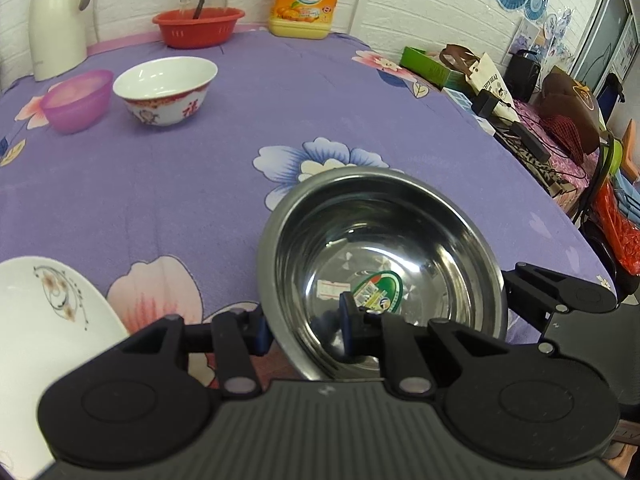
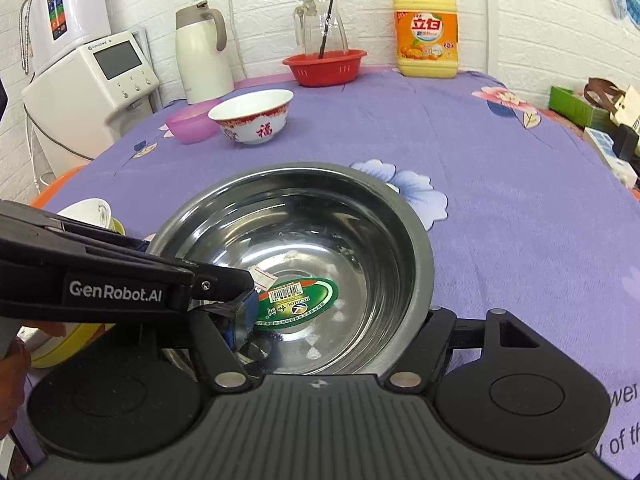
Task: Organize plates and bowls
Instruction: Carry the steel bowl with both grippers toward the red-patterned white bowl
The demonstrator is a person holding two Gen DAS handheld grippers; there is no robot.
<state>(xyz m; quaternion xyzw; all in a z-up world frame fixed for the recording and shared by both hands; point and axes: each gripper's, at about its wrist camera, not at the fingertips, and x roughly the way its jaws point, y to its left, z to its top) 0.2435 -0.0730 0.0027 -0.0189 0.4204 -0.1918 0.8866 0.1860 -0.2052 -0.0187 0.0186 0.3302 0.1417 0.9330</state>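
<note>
Steel bowl (image 1: pixel 384 264) sits near the front of the bench (image 1: pixel 200 180), green label sticker on its floor. Left gripper (image 1: pixel 306 330) is clamped on the bowl's near-left rim, one blue pad outside the wall, one inside. Right gripper (image 2: pixel 332 344) straddles the near-right rim with one finger (image 2: pixel 436 340) outside; its inner finger is hidden behind the left gripper's body, which crosses the right wrist view, so can't tell whether it's clamped or apart. Around: white ceramic bowl (image 2: pixel 252 118) with red trim and a pink plastic bowl (image 2: pixel 192 122) just beside it, both well apart from the steel bowl toward the back left. White plate (image 1: pixel 44 344) with flower print at front left, cut off by the frame. At the back: red basket (image 2: pixel 325 66), glass pitcher (image 2: pixel 320 26) with a dark stick in it, white thermos jug (image 2: pixel 202 54), yellow detergent bottle (image 2: pixel 426 28). Something yellow and a white cup at the left edge, mostly blocked. Bench has a purple floral cloth; white brick wall behind, white appliance (image 2: pixel 92 92) left, cluttered side table (image 1: pixel 532 120) right.
</note>
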